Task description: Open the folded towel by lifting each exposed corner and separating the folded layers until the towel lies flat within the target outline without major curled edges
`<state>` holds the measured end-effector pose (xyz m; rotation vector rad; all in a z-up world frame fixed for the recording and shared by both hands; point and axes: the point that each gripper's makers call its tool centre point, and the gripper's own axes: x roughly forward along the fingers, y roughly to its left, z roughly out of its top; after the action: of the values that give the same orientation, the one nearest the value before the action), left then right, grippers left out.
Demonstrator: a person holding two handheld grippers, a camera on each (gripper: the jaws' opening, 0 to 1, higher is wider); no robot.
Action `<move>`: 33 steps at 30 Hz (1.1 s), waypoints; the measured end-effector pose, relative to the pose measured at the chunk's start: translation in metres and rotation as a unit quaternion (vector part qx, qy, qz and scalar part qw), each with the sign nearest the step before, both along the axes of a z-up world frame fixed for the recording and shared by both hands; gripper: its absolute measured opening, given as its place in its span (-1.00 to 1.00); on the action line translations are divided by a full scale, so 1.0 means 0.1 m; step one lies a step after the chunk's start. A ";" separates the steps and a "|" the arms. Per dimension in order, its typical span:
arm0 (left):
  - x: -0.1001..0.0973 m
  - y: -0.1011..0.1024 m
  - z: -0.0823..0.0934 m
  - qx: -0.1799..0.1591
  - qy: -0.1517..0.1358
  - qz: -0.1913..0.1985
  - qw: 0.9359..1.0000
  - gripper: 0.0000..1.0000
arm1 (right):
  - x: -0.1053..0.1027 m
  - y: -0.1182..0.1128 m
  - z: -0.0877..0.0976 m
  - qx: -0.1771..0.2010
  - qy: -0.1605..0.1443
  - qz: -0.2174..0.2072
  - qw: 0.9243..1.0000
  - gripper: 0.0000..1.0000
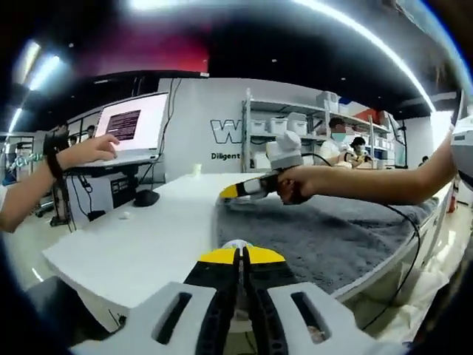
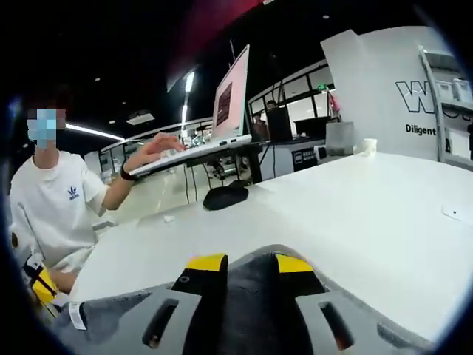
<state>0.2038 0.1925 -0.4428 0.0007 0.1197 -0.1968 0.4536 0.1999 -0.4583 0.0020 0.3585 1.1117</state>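
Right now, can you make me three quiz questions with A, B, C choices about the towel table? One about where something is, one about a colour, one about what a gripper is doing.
1. Where does the computer mouse sit?
A. on the white table
B. on the towel
C. on a shelf

2. What colour is the towel?
A. red
B. grey
C. green

3. What is the right gripper doing?
A. hanging open over bare table
B. holding a cup
C. holding towel between its fingers

Answers:
1 A, it lies on the tabletop below the raised laptop.
2 B, the fluffy cloth is dark grey.
3 C, grey cloth sits between the yellow tips.
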 end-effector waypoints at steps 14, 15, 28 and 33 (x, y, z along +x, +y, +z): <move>0.02 0.11 -0.30 -0.001 0.052 0.019 0.998 -0.88 | 0.05 -0.01 -0.17 -0.026 0.002 -0.005 1.000 -0.68; 0.02 0.11 -0.31 -0.003 0.053 0.019 0.998 -0.88 | 0.05 -0.01 -0.17 -0.026 0.002 -0.005 1.000 -0.67; 0.02 0.06 0.01 -0.049 -0.014 0.010 0.999 -0.64 | -0.04 -0.15 0.09 -0.020 -0.044 0.010 0.999 -0.56; 0.03 0.04 0.13 -0.047 -0.038 0.009 0.998 -0.49 | -0.15 -0.29 0.25 -0.027 -0.077 0.016 0.997 -0.39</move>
<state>0.2072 0.1967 -0.4297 -0.0856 0.0351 -0.1847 0.4391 0.1709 -0.4336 -0.1372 0.2516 1.1254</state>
